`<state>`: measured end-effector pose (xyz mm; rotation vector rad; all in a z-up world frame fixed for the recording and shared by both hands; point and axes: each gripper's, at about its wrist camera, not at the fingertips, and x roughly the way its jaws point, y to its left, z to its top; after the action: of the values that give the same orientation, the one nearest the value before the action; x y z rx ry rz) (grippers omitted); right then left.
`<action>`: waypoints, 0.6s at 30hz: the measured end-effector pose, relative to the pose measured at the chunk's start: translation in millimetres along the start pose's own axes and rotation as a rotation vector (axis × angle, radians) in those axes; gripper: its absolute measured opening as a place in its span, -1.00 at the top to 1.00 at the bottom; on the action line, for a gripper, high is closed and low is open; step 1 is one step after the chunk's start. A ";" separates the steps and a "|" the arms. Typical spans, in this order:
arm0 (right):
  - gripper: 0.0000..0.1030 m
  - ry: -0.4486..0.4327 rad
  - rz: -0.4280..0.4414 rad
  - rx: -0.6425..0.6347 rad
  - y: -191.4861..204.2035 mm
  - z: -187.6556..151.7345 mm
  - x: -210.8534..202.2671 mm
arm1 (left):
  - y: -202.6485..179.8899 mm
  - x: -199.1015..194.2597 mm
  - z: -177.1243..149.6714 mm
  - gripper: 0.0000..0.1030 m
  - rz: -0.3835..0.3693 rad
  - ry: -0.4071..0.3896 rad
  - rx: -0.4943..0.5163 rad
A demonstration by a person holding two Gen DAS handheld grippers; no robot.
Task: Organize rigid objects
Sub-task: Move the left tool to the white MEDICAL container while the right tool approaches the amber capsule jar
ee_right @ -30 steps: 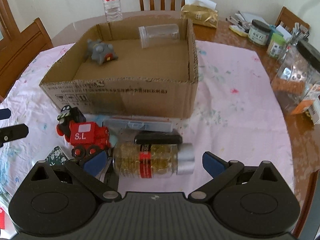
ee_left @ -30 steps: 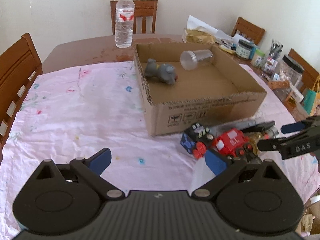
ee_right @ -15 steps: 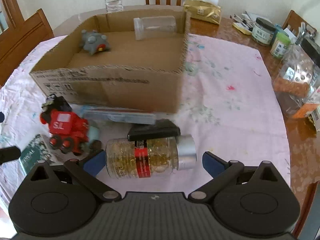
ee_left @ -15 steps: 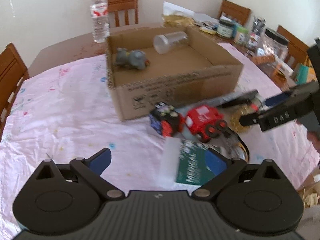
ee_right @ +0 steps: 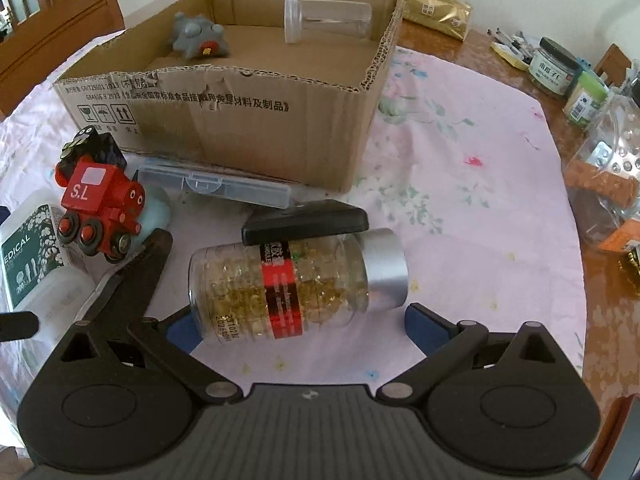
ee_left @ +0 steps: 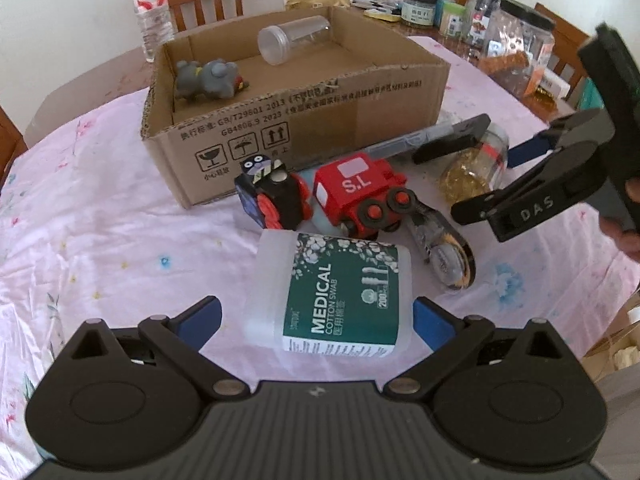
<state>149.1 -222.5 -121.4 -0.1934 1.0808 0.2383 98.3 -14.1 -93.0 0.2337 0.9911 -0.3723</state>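
Water bottle (ee_left: 153,8) top cut off by upper edge, far ahead-left of left gripper; right wrist view shows only its base. Swab box (ee_right: 30,264) cut by left edge beside right gripper, first letter of label lost. Capsule jar (ee_left: 474,168) partly hidden behind black bar and right gripper's finger (ee_left: 516,196). Hand (ee_left: 626,224) mostly out of frame at right. Small print on jar label unreadable

Rough, matt corrugated cardboard forms the box (ee_right: 248,112). The capsule bottle (ee_right: 288,288) is glossy clear plastic with a brushed metal-looking cap. The swab tub (ee_left: 332,300) looks frosted plastic; the tablecloth (ee_right: 460,184) soft printed cloth.
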 end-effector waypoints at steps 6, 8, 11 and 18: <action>-1.00 -0.020 0.006 -0.008 -1.0 -4.1 -0.2 | 6.9 7.3 4.1 -0.98 0.024 0.004 -0.025; -1.00 -0.030 0.006 -0.007 -1.1 -6.2 -1.5 | 14.6 9.7 4.2 -0.99 0.055 0.005 -0.050; -1.00 -0.051 0.006 -0.008 -1.0 -10.1 -3.3 | 26.4 18.6 1.6 -0.99 0.080 0.036 -0.087; -1.00 -0.077 0.007 -0.010 -1.2 -14.2 -4.2 | 29.9 26.2 -6.6 -0.99 0.058 0.028 -0.132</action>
<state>135.5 -227.8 -124.1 -0.1880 1.0037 0.2558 118.3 10.4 -118.0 0.1480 1.0304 -0.2499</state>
